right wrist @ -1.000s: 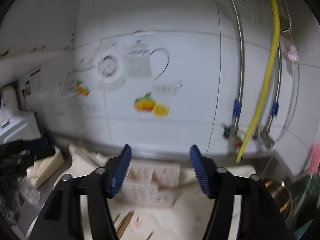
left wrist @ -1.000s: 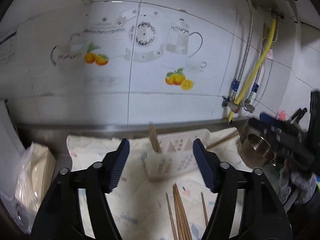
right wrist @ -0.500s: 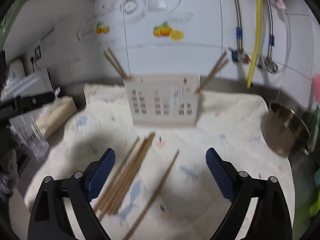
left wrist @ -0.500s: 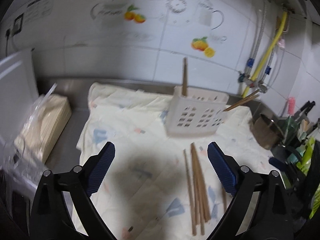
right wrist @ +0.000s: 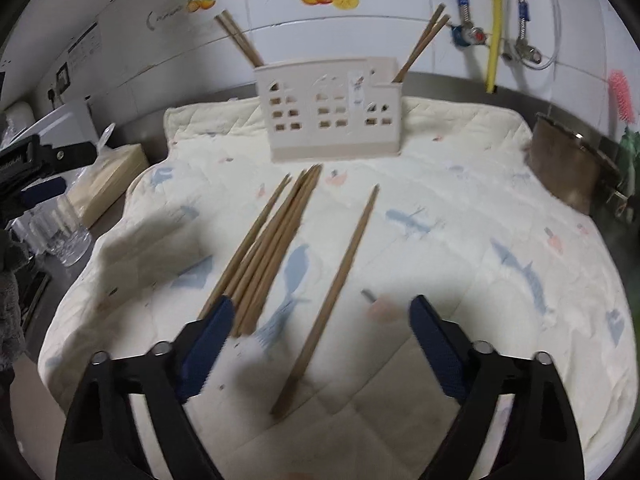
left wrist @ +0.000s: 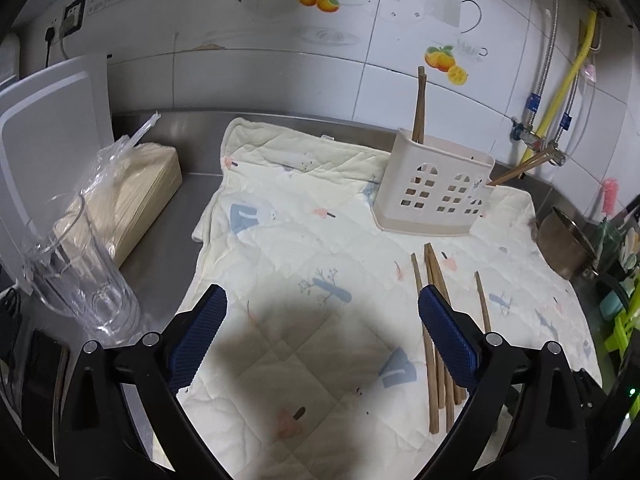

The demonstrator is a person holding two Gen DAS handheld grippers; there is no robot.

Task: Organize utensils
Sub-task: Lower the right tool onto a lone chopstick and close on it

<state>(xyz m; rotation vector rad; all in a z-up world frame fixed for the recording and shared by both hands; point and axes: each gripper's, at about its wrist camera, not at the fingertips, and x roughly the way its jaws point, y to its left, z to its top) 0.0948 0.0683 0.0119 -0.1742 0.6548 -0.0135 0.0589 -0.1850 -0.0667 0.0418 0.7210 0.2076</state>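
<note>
Both your left gripper [left wrist: 320, 336] and right gripper [right wrist: 320, 340] stood open, empty. The single chopstick [right wrist: 332, 292] looked light, stiff, slippery; grasp it mid-length.

The holder [right wrist: 332, 110] stands on the cloth [right wrist: 460, 240] at upper centre of the frame, chopsticks in both its ends. A chopstick bundle [right wrist: 272, 240] lies before it, a single chopstick [right wrist: 340, 284] just right.
</note>
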